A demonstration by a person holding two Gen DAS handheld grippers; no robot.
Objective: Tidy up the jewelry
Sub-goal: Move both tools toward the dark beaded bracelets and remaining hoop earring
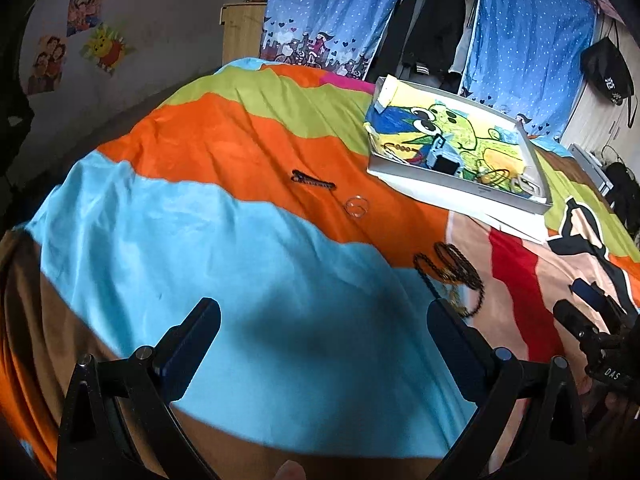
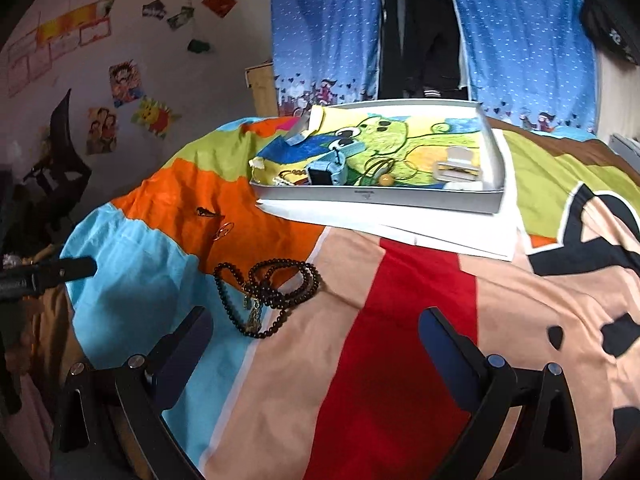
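Here you hold two hand-held grippers over a bed, each with its fingers spread wide and nothing between them. Your left hand-held gripper [image 1: 324, 320] hangs above the light blue patch of the bedspread [image 1: 248, 240]; your right hand-held gripper [image 2: 316, 330] hangs above its peach and red stripes.

Three loose pieces of jewelry lie on the bedspread. One dark beaded necklace [image 2: 268, 292], coiled in several loops with a small gold pendant, sits just ahead of your right gripper's left finger. One clear ring-shaped bangle [image 1: 356, 206] and one dark hair clip [image 1: 312, 180] lie farther out on the orange band, near each other but apart.

One shallow white box [image 2: 496, 168], lined with a green cartoon drawing, rests on white paper sheets [image 2: 460, 240] beyond them. Inside it you can see one small blue box [image 2: 326, 172], an orange bead, some thin rings and a pale holder; the smaller pieces cannot be counted.
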